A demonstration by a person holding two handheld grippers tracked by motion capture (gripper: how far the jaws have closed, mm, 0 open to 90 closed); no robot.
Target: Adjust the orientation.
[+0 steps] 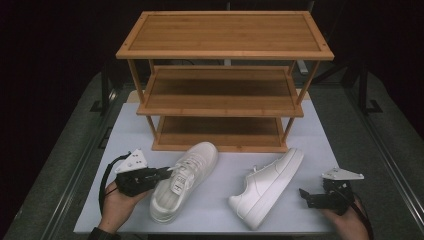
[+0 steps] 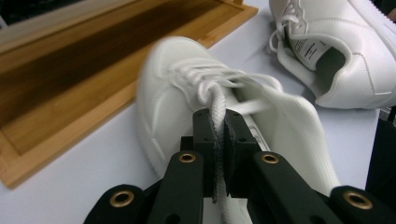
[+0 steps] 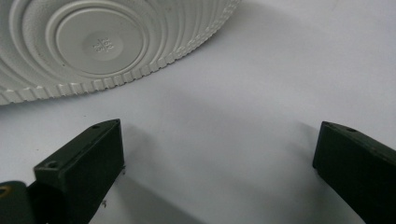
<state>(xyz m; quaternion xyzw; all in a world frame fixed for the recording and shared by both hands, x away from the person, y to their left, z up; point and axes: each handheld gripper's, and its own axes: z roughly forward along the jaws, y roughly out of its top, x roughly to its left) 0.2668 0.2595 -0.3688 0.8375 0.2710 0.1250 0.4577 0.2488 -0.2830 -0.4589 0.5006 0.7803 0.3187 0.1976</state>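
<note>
Print on the right shoe's (image 2: 345, 42) tongue label (image 2: 310, 50) and the embossed mark (image 3: 102, 45) on its sole (image 3: 93, 46) are too small to read.

free: bare table (image 1: 222, 192) between the two shoes | blocked: rack (image 1: 222, 107) behind, left shoe (image 1: 187, 175), right shoe (image 1: 270, 185)

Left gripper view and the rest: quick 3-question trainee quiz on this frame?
1. What does the left gripper pinch?
2. True or false: the right gripper is shut on the tipped sneaker.
3. How many shelves on the bamboo rack hold a shoe? A) none B) one C) two

Key:
1. A lace of the upright sneaker.
2. False; its jaws are open over bare table.
3. A
</note>
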